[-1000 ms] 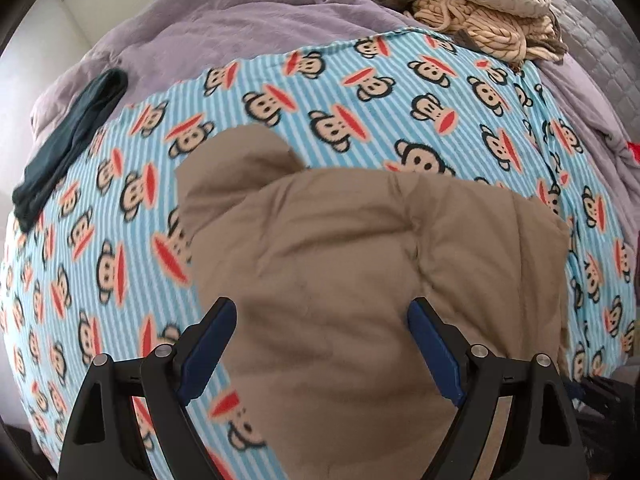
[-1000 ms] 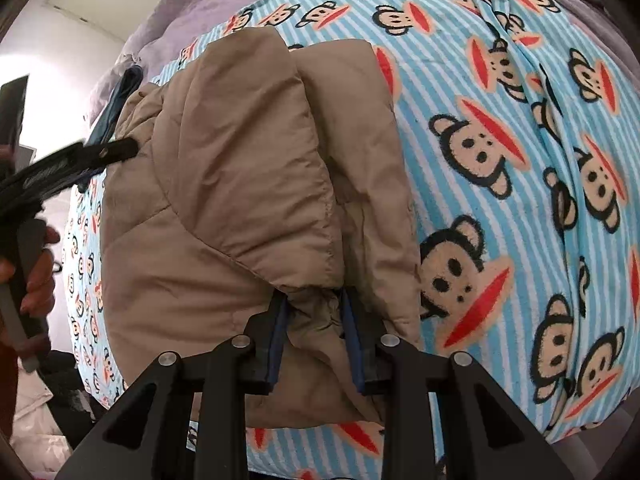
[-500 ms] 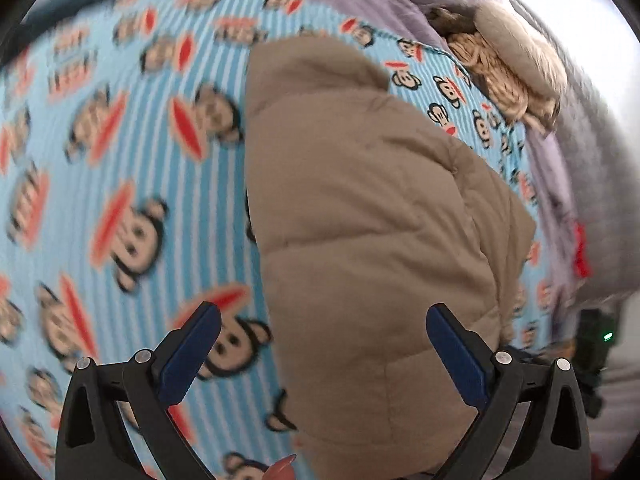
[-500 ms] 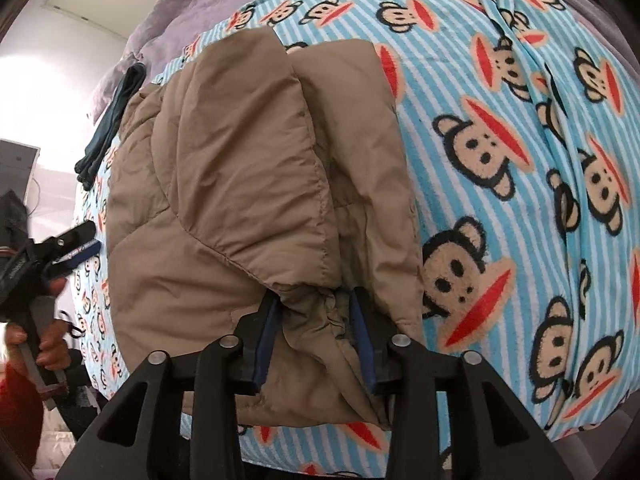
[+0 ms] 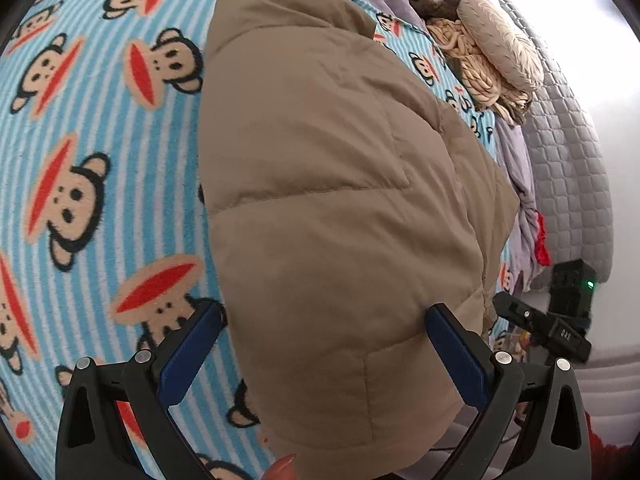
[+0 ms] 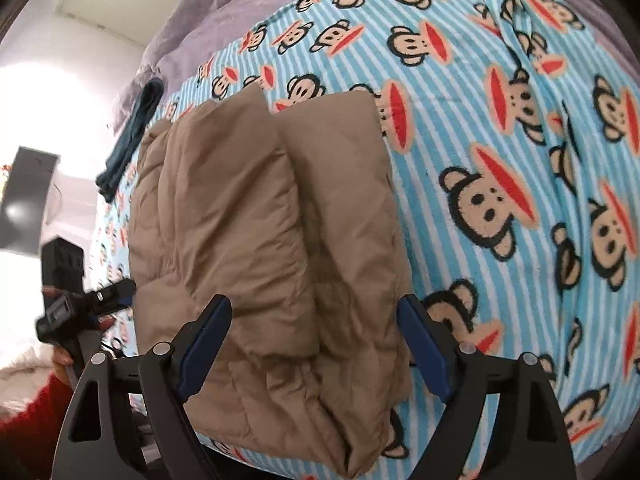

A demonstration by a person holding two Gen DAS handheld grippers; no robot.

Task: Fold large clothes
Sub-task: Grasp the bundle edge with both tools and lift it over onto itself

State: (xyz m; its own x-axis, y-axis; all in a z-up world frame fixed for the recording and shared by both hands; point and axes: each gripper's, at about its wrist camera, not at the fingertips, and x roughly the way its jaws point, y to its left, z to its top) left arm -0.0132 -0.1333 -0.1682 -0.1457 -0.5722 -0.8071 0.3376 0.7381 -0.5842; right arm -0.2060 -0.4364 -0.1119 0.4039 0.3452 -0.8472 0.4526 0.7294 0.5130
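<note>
A tan padded jacket lies folded into a thick bundle on a blue striped monkey-print blanket. My left gripper hovers open over the bundle's near end, one pad over the blanket and the other over the jacket's side, neither pressing on it. In the right wrist view the jacket shows two folded layers side by side. My right gripper has its jaws opening wide. The jacket's crumpled near edge lies between them, free of both pads. The left gripper shows at the far left in a person's hand.
A dark teal garment lies at the blanket's far left edge by a purple duvet. A beige knitted pile sits at the far right near a grey quilted mattress. A black box with a green light stands beside the bed.
The right gripper, which pinched the jacket's near edge, has spread wide and let it go. The left gripper swung round and down toward the bundle's end and opened a little wider.
</note>
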